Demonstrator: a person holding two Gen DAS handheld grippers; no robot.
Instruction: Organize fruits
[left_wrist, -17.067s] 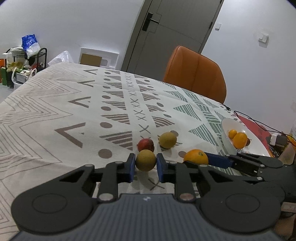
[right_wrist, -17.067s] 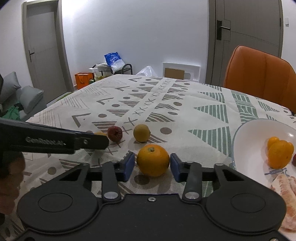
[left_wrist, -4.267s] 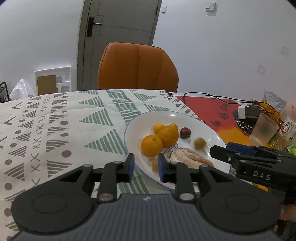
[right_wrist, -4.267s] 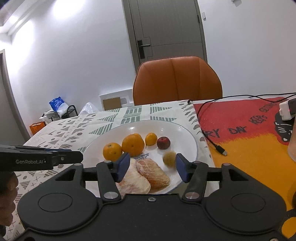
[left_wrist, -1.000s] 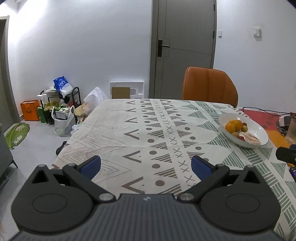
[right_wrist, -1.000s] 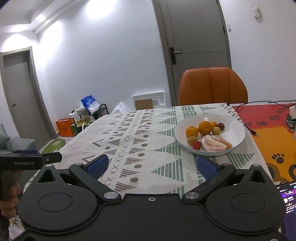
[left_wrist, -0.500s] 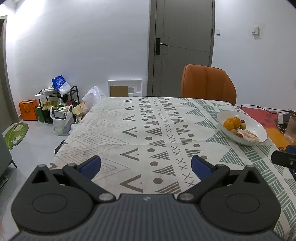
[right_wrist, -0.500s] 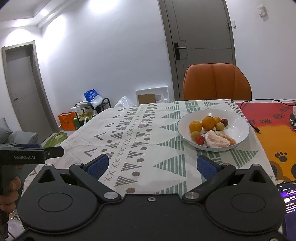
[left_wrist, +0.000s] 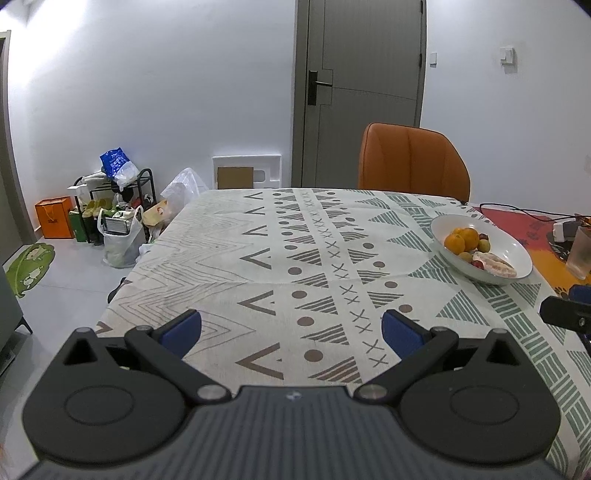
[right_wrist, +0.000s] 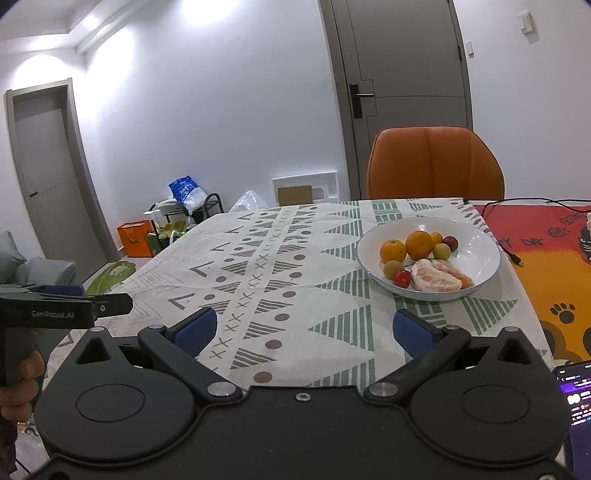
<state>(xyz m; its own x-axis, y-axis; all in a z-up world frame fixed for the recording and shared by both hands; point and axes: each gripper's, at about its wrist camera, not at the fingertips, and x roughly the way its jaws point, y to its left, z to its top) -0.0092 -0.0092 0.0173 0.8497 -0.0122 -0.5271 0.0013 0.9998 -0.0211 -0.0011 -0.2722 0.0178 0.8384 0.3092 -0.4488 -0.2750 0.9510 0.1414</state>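
Bench (right_wrist: 280, 258) carried a patterned cloth; no loose fruit was visible on the cloth in either view. White plate (right_wrist: 484, 251) sat toward the right side of the bench, near the orange chair (right_wrist: 436, 162) and just beside the red mat (right_wrist: 546, 236). All visible fruit lay inside the plate, so the sorting looked finished or nearly so (judgement).

Left gripper (left_wrist: 291, 328) was spread wide and empty, held low over the near edge of the bench, well apart from the plate (left_wrist: 517, 254). Right gripper (right_wrist: 304, 326) was likewise spread wide and empty, with the plate ahead and to its right.

Contents, largest first:
- peeled citrus segments (right_wrist: 436, 278), front of plate. Judged soft, wet, easily crushed; best left alone or taken lightly across the thick middle
- two oranges (right_wrist: 418, 244), back left of the pile, touching. Judged firm, moderately heavy, dimpled skin giving fair grip; take across the widest girth
- small yellow-green fruit (right_wrist: 441, 251) and a brownish one (right_wrist: 393, 268). Judged light, smooth, prone to roll or squirt out; close slowly, centred
- red fruit (right_wrist: 402, 277) touching the segments, darker red one (right_wrist: 450, 242) at the back. Judged thin-skinned, bruisable

Plate judged rigid, breakable, slippery glaze
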